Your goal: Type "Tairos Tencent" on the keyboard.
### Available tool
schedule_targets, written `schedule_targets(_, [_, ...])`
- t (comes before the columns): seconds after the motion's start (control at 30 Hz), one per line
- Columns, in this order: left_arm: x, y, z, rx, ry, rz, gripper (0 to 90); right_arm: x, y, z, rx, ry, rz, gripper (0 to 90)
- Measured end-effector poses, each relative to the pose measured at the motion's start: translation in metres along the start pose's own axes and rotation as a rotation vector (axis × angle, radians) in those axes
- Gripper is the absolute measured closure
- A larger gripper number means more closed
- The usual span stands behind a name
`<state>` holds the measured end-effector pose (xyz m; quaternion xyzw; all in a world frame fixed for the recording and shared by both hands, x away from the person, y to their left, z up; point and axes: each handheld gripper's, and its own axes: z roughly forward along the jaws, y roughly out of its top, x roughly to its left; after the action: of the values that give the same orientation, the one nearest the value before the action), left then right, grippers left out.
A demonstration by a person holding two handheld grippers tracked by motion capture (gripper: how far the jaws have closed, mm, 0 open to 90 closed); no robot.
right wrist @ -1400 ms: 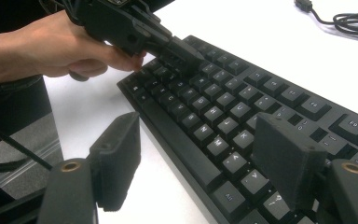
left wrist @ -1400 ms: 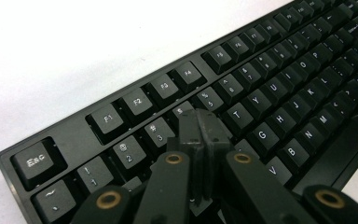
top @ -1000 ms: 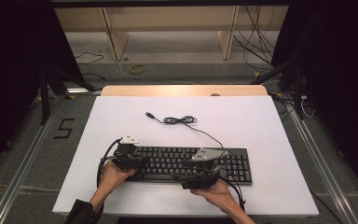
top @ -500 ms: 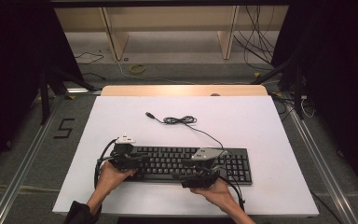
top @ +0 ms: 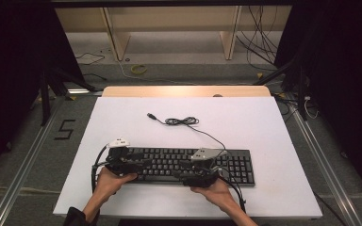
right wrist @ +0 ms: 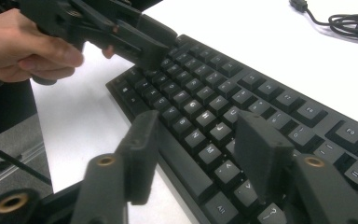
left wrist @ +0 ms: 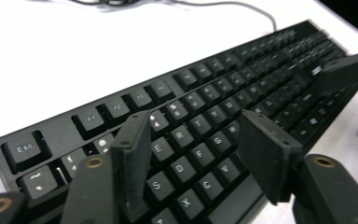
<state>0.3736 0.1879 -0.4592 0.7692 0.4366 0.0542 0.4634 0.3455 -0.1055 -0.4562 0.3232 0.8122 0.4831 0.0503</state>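
A black keyboard [top: 226, 165] lies along the near side of the white table [top: 264, 122], and its cable [top: 181, 121] is coiled behind it. My left gripper [top: 139, 162] hovers over the keyboard's left end. Its jaws [left wrist: 196, 126] have just been opening and stand apart above the letter keys, with nothing between them. My right gripper [top: 185, 170] hangs over the keyboard's front edge near the middle. Its jaws [right wrist: 198, 126] have just been closing and straddle the bottom key rows [right wrist: 214, 154] without pressing on them. The left gripper [right wrist: 135, 37] and the hand [right wrist: 28, 46] holding it appear farther off.
The cable's plug [top: 151, 115] rests on bare table behind the keyboard. A wooden strip [top: 186, 91] runs along the table's far edge. Beyond it are floor cables and wooden shelf legs [top: 115, 37]. Metal rails [top: 33, 155] flank the table on both sides.
The left gripper has slid a little to the left along the keyboard's left end. The right gripper has kept its place.
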Motion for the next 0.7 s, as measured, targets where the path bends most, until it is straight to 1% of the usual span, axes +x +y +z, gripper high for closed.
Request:
schedule_targets(0.17, [-0.005,-0.004,-0.005,-0.037,-0.008,0.008,38.9,0.0,0.002,0.003,0.005,0.0,-0.002,57.1])
schedule_targets(0.2, [-0.005,-0.004,-0.006,-0.039,-0.011,0.014,37.9,0.0,0.003,0.004,0.007,-0.002,-0.001,58.5])
schedule_targets(0.3, [-0.008,-0.006,-0.008,-0.05,-0.019,0.011,36.1,0.0,0.004,0.008,0.012,-0.004,-0.002,63.2])
schedule_targets(0.37, [-0.009,-0.007,-0.01,-0.047,-0.016,0.019,35.1,-0.001,0.004,0.01,0.019,-0.009,-0.004,66.8])
schedule_targets(0.57, [-0.012,-0.009,-0.012,-0.05,-0.008,0.022,30.1,-0.002,0.006,0.018,0.038,-0.013,-0.005,76.5])
schedule_targets(0.7, [-0.013,-0.011,-0.013,-0.058,-0.013,0.029,29.0,-0.002,0.007,0.024,0.05,-0.019,-0.006,81.9])
